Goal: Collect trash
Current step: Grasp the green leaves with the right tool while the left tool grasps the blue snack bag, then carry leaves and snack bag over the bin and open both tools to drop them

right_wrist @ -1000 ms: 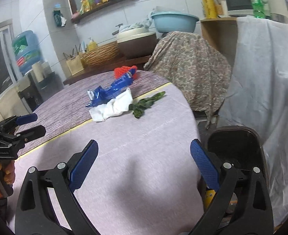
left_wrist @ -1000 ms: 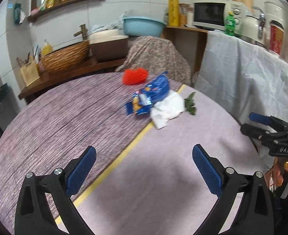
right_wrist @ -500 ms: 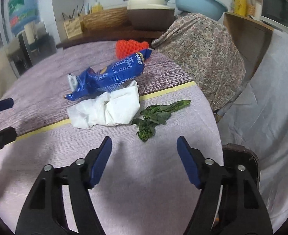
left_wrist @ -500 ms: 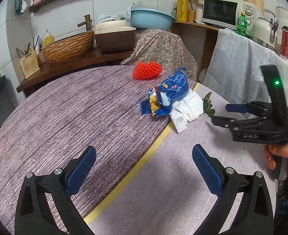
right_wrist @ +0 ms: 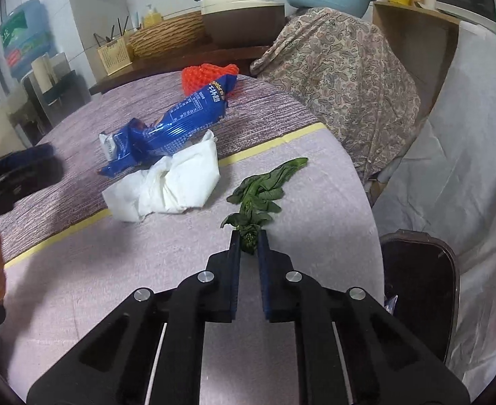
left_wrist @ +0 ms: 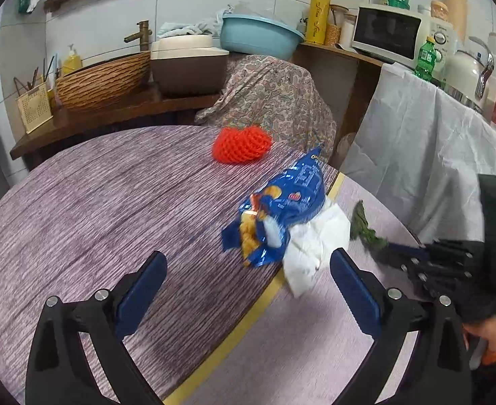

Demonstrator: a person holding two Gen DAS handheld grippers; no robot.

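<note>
On the round table lie a blue snack bag point(left_wrist: 283, 207) point(right_wrist: 177, 118), a crumpled white tissue point(left_wrist: 315, 246) point(right_wrist: 170, 182), a red foam net point(left_wrist: 241, 143) point(right_wrist: 207, 74) and a wilted green vegetable scrap point(right_wrist: 264, 189) point(left_wrist: 362, 226). My right gripper point(right_wrist: 248, 241) is shut on the near stem end of the green scrap, which still lies on the table. It also shows in the left wrist view point(left_wrist: 413, 253). My left gripper point(left_wrist: 246, 280) is open and empty, just short of the blue bag and tissue.
A dark trash bin point(right_wrist: 419, 280) stands below the table's right edge. A yellow tape line point(left_wrist: 248, 324) crosses the tablecloth. A chair under patterned cloth point(right_wrist: 342, 67) and a white-draped counter point(left_wrist: 426, 155) stand behind the table.
My right gripper moved forward to the green scrap and closed on its stem. My left gripper advanced toward the blue bag and tissue, still open.
</note>
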